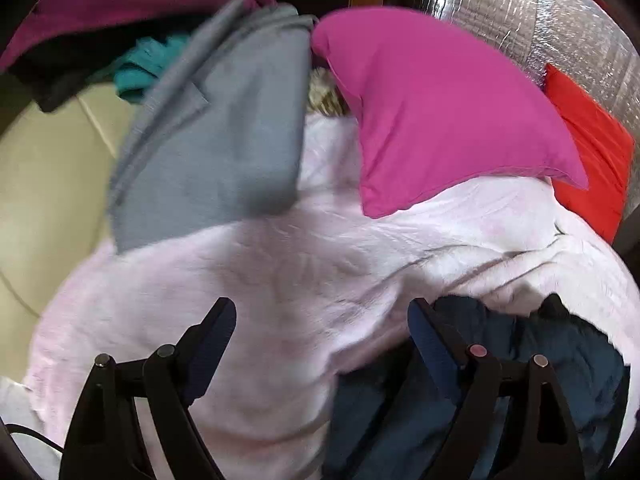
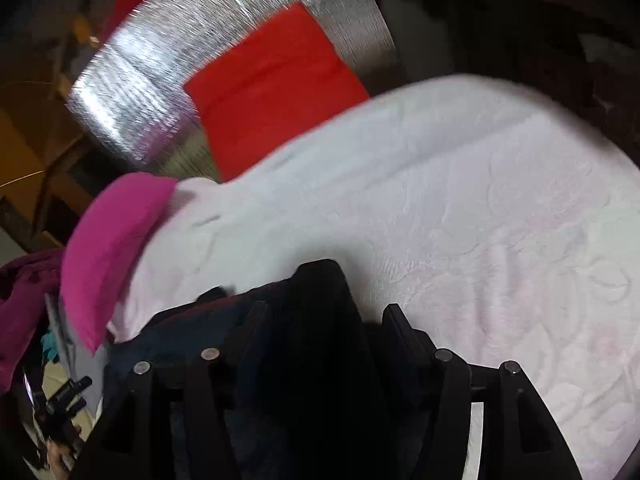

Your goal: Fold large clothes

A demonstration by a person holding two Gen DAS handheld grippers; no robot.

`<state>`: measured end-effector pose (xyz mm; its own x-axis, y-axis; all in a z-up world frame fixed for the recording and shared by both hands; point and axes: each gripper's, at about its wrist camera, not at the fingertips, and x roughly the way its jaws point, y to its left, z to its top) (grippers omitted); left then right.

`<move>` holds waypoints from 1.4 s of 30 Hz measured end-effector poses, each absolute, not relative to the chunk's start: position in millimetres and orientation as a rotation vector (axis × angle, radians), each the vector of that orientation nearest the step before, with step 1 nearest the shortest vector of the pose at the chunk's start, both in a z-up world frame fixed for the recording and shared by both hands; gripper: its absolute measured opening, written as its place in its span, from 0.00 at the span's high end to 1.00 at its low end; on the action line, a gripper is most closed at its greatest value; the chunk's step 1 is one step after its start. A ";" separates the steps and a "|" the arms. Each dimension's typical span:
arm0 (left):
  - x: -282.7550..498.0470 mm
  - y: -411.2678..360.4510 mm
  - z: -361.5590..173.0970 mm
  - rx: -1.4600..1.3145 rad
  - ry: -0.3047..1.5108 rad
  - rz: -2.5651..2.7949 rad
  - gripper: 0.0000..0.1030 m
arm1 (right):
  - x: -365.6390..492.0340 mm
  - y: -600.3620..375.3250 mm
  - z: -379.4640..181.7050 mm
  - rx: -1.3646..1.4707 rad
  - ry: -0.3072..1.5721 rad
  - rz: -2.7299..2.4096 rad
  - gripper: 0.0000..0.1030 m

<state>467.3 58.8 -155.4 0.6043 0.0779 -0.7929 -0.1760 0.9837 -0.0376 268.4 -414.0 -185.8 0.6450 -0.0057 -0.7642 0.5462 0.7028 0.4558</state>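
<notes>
A dark navy garment (image 1: 560, 364) lies bunched on the pale pink quilted bedspread (image 1: 280, 280) at the lower right of the left wrist view. My left gripper (image 1: 322, 312) is open and empty over the bedspread, its right finger beside the garment. In the right wrist view my right gripper (image 2: 324, 312) has its jaws partly apart with a thick fold of the navy garment (image 2: 312, 320) between them; whether it grips the cloth is unclear. The bedspread (image 2: 500, 220) stretches away to the right.
A grey folded garment (image 1: 224, 140) and a magenta pillow (image 1: 440, 112) lie ahead on the bed. A red pillow (image 1: 592, 152) leans on a silver quilted headboard (image 1: 540, 20). Teal and maroon clothes (image 1: 140, 64) pile at far left, over a cream surface (image 1: 40, 180).
</notes>
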 end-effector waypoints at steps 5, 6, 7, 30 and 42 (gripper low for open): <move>421.2 63.7 -144.9 -0.099 0.896 0.134 0.15 | 214.1 -403.7 -168.1 0.800 0.768 -0.305 0.32; 410.7 64.3 -148.3 -0.102 0.904 0.128 0.15 | 201.1 -401.7 -167.1 0.818 0.759 -0.298 0.32; 402.1 64.2 -149.8 -0.102 0.912 0.125 0.15 | 190.6 -399.9 -167.7 0.834 0.748 -0.293 0.32; 199.9 25.4 -177.8 0.058 0.732 0.059 0.15 | 53.5 -344.1 -223.7 1.162 0.794 -0.092 0.22; 194.7 28.6 -180.7 0.099 0.700 0.075 0.15 | 75.2 -311.3 -190.6 0.969 0.683 -0.077 0.23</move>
<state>194.7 28.6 -180.8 0.7626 0.1023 -0.6388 -0.0359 0.9926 0.1161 75.2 -311.3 -190.6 0.7903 0.2337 -0.5665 0.3540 0.5806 0.7333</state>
